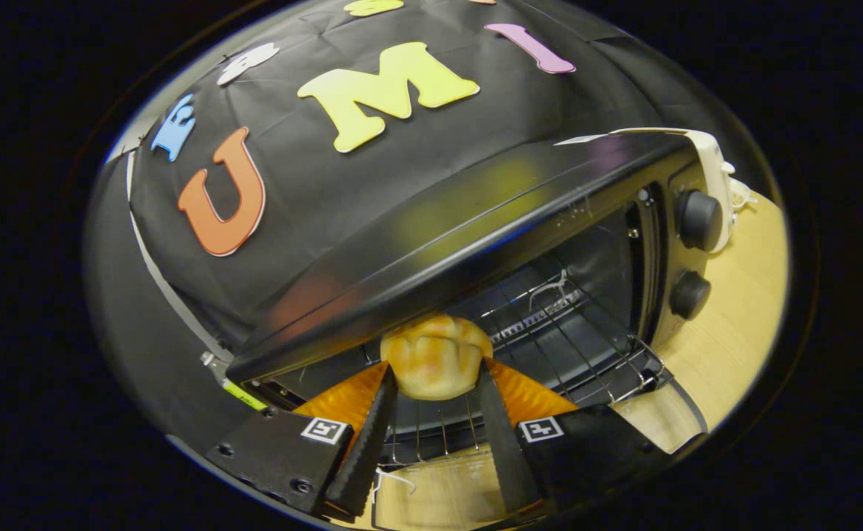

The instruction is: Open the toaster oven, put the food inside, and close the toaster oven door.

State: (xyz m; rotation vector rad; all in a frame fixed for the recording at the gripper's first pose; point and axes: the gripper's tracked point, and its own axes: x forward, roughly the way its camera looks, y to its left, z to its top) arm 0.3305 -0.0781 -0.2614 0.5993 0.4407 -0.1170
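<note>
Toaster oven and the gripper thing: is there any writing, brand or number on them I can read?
Toaster oven: nothing readable on its body or by its knobs.
Square tags on the gripper: black-and-white patterns, no words.
Yellow-green strip at the oven's corner: too small to read.
Bread roll, pressed between the gripper's fingers: no writing.

Golden bread roll (435, 355) pinched between fingertips, held at oven mouth above wire rack (549, 324). Black toaster oven (476, 214) open, two knobs beside cavity.
</note>
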